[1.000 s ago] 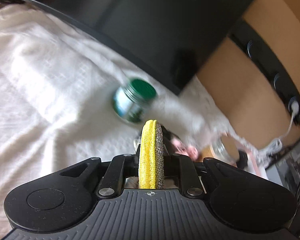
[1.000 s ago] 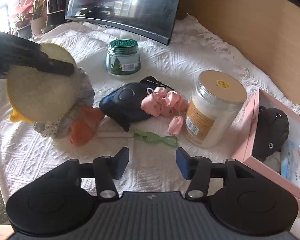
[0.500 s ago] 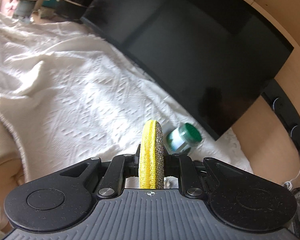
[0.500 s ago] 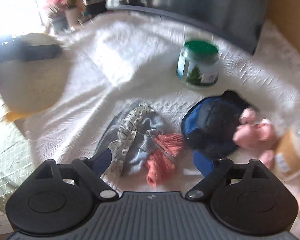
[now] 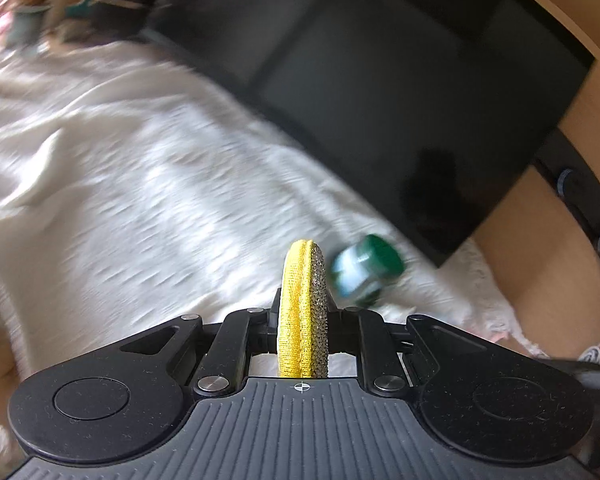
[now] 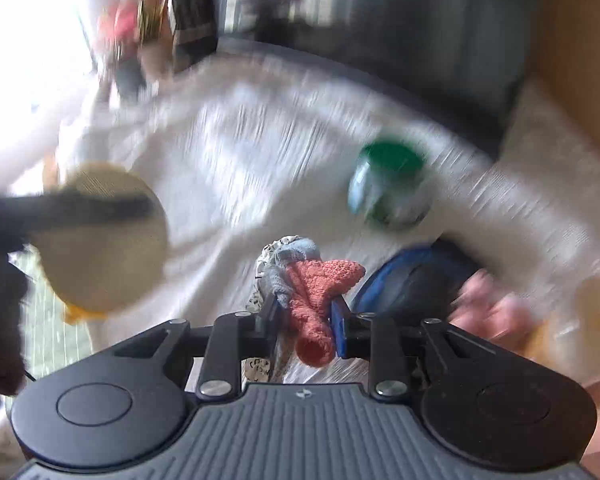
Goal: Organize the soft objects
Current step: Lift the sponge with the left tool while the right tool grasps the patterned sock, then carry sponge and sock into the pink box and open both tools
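My left gripper [image 5: 303,312] is shut on a round yellow and silver scrub pad [image 5: 304,304], held edge-on above the white blanket [image 5: 140,168]. In the right wrist view the same pad [image 6: 108,240] shows as a flat disc at the left, clamped by the left gripper. My right gripper [image 6: 304,312] is shut on a bundle of socks [image 6: 316,292]: a coral one, with grey-blue and patterned ones behind it. A blue and black soft pouch [image 6: 412,276] and pink fabric [image 6: 492,312] lie to the right, blurred.
A green-lidded jar [image 6: 392,188] stands on the blanket; it also shows in the left wrist view [image 5: 366,268]. A large black monitor [image 5: 380,80] stands behind. Plants [image 5: 32,4] sit at the far left. A wooden wall [image 5: 548,260] is at the right.
My right gripper has closed on the sock bundle and lifted it. My left gripper with the pad has swung a little; both views are motion-blurred.
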Tool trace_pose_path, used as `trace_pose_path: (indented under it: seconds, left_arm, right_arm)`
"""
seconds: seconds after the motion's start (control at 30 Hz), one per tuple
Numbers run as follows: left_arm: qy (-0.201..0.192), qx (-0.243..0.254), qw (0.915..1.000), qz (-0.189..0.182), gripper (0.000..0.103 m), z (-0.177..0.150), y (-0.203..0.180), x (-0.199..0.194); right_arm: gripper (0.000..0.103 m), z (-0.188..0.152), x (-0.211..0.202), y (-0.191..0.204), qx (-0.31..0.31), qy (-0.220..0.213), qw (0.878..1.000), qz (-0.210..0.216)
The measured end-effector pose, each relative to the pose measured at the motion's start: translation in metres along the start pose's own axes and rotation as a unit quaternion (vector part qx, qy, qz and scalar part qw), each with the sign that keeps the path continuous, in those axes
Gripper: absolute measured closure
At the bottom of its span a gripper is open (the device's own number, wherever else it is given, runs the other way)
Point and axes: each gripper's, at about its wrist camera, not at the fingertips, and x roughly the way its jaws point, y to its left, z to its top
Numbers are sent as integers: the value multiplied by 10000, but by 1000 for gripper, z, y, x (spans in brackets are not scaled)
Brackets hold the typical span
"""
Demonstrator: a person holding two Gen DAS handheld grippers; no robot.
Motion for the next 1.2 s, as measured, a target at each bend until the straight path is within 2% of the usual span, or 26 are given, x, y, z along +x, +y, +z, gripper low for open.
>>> trace_pose_path:
  seconds: [0.17,0.33,0.5,0.63,0.77,0.9,1.0,1.07,1.2]
  left_arm:
    - [-24,460,9977,-504,85,23,-66,27]
    - [101,1049,9880,-1130,85,34,-151,62]
    - [507,1548,9678,-1920,85,19,-243,99]
    - [1043,2022,9420,-2468,85,-14,-313,127]
    - [1608,2405,9166,-2759,85,-56,-365,151]
    - [1959,2635,8980,-2930,85,-87,-396,171]
    - [2326,2566,8869,-3055,84,-99,-415,189]
    - [2566,2653,8815,-2944,82,-106,-424,203]
    - [2300,3349,8800,-2461,81,-117,-429,208]
  right_arm:
    - [77,22,-75,-41,206,-795,9952,-528]
    - [77,16,-136,-87,536,-1423,9777,-1446]
    - [77,-15,-185,-133,1048,-1698,9486,-2456]
    - [77,-46,-205,-164,1495,-1655,9260,-3048]
    - [77,-76,-217,-191,1978,-1541,9131,-3214]
    - [77,-98,-211,-212,2384,-1389,9076,-3166]
    - [77,-114,-200,-226,2602,-1220,9065,-3093]
    - [77,-121,-191,-230,2705,-1116,9065,-3043]
    - [77,-131,-179,-239,2767,-975,9104,-2919]
